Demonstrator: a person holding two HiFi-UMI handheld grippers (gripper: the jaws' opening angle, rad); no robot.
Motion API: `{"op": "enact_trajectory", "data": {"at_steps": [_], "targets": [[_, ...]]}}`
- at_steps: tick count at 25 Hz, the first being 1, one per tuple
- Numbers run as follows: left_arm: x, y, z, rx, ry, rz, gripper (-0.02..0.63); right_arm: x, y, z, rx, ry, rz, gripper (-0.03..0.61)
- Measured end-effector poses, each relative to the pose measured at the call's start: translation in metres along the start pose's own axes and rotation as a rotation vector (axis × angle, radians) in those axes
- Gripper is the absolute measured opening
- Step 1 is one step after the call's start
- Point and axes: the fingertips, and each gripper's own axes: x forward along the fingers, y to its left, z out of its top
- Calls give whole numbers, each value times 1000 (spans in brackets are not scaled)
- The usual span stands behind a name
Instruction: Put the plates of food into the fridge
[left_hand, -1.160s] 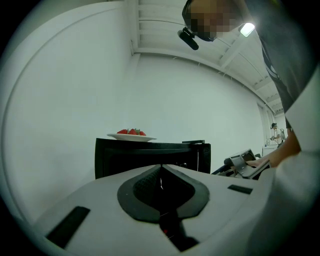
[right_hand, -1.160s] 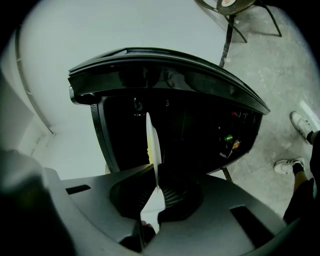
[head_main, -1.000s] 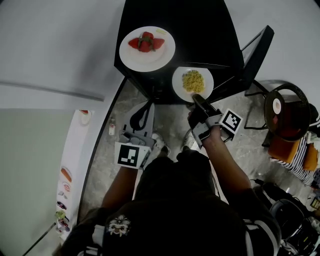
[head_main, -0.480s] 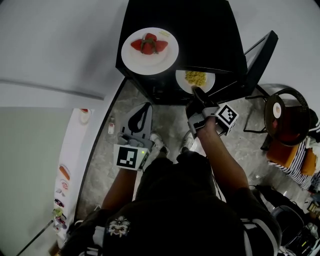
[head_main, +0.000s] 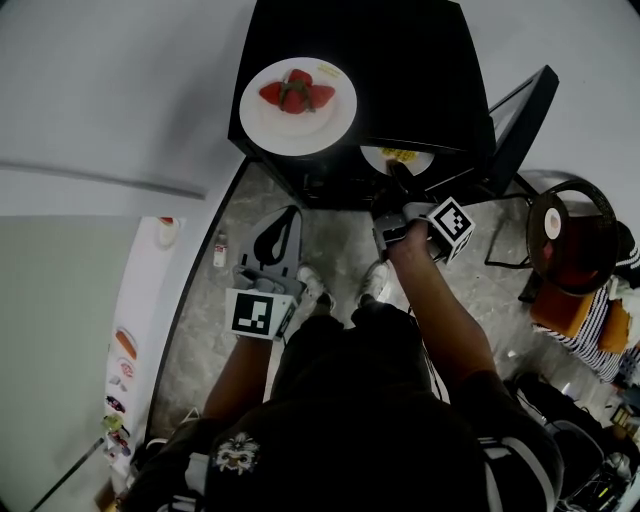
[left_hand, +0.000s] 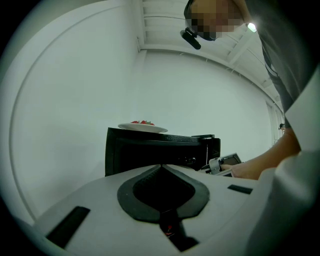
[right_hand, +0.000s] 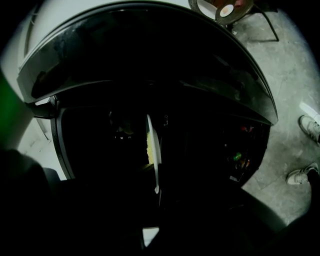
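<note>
Down at the left, over the stone floor, the left tongs (head_main: 287, 215) hang low in front of the person, their jaws pressed fully together with nothing between them. From that gripper's own view the closed dark pads point level towards the black fridge (head_main: 400, 60), well short of it.

On the fridge's flat top, towards its left front corner, sits a round white plate (head_main: 262, 125). It carries a small heap of red strawberries (head_main: 293, 95) with green tops, gathered near the middle, with a pale yellowish sliver beside them near the far rim.

Just right of that and lower, at the fridge's open mouth, the right tongs (head_main: 398, 178) are clamped on the near rim of a second white plate (head_main: 378, 160). It bears a mound of yellow crumbly food (head_main: 401, 154). The plate's far part is hidden under the front edge of the fridge top. In the right gripper view this plate shows edge-on as a thin white line against the dark interior, the yellow food on its left face.

Further right the fridge door (head_main: 520, 110) stands swung open.
</note>
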Motion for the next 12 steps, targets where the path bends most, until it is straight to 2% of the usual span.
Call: {"op": "enact_trajectory", "data": {"at_steps": [12], "targets": [[12, 1, 1, -10, -4, 3, 21, 14, -3, 6, 12, -34, -17, 34]]}}
